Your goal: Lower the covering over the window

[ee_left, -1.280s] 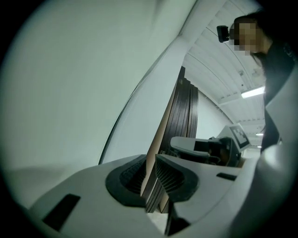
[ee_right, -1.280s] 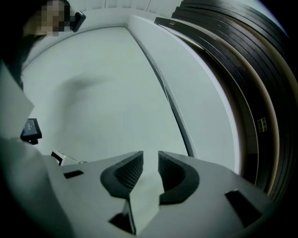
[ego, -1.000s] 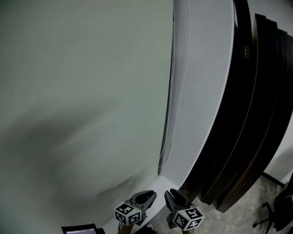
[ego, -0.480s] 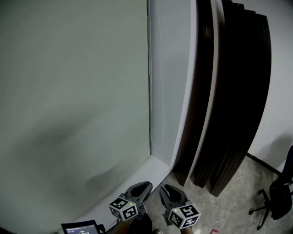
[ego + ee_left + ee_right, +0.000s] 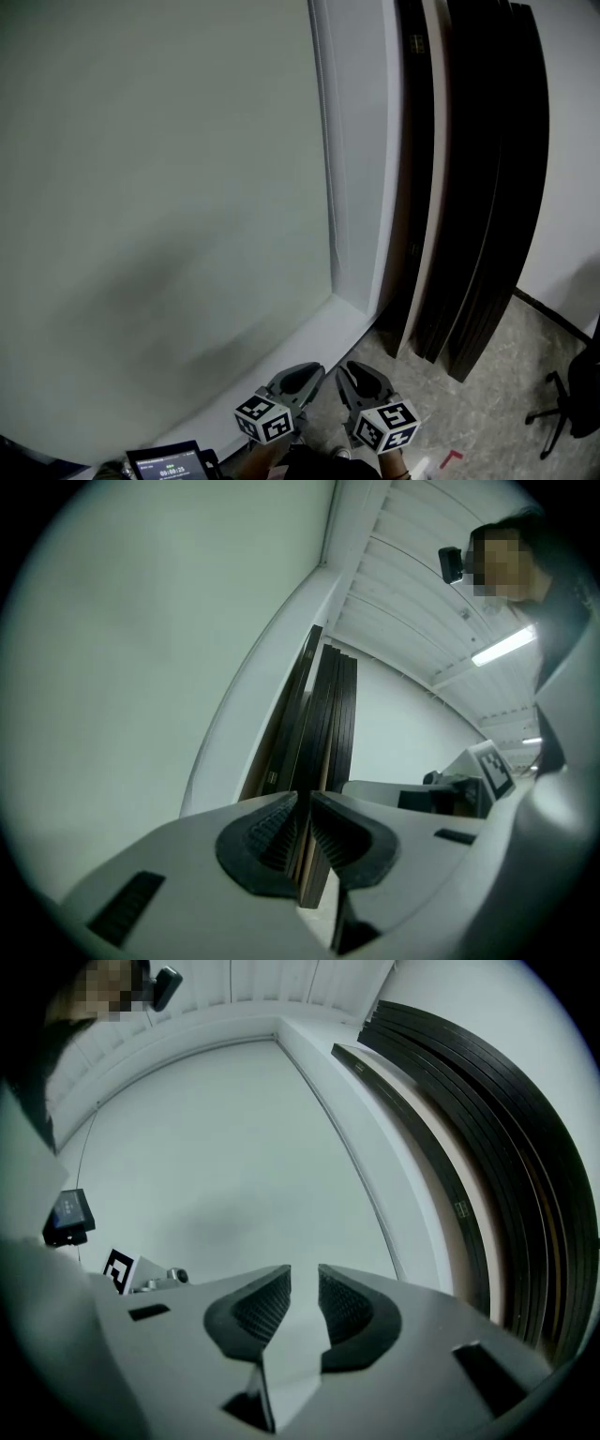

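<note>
Head view: left claw [image 5: 306,377], right claw [image 5: 359,380] parted; panel label [image 5: 415,42] unreadable.

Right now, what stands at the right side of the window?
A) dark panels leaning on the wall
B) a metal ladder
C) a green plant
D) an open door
A: the head view shows tall dark panels leaning against the wall just right of the white window frame, their lower ends on the speckled floor.
</note>
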